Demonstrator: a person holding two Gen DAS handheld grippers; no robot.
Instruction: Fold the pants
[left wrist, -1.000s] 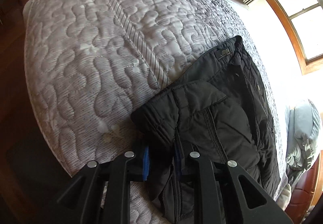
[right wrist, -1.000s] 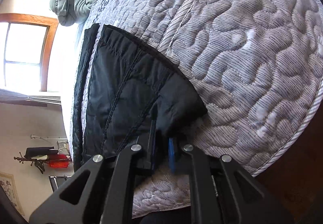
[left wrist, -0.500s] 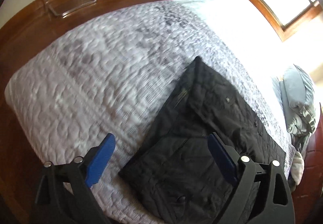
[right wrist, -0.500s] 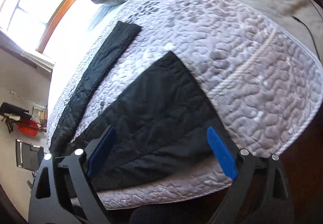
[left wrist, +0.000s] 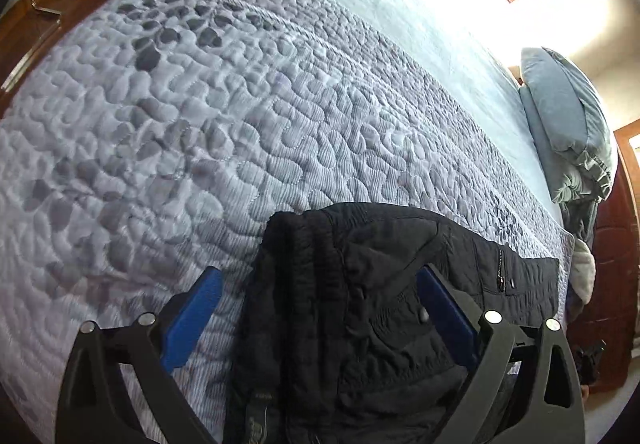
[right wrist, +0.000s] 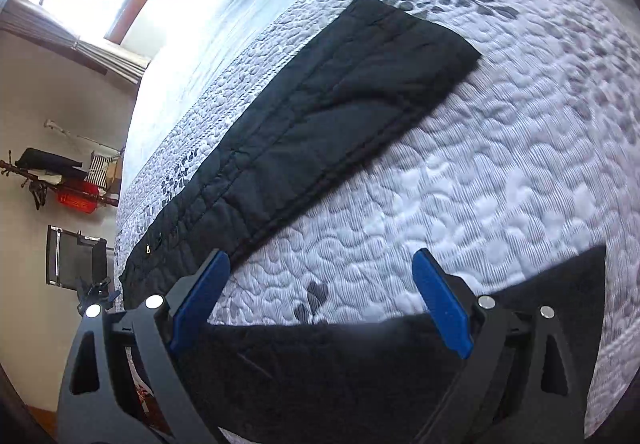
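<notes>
Quilted bed carried the black pants near its edge. Both tools, left and right, clamped on cloth a second before, now gaped empty above them; another fold seemingly remained.

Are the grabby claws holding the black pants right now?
No. The left gripper and right gripper are both open; the pants lie loose on the bed.

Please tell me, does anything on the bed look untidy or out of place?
The black pants lie unfolded: one leg stretches flat across the quilt, the other runs apart along the near edge, and the waist end is bunched.
</notes>
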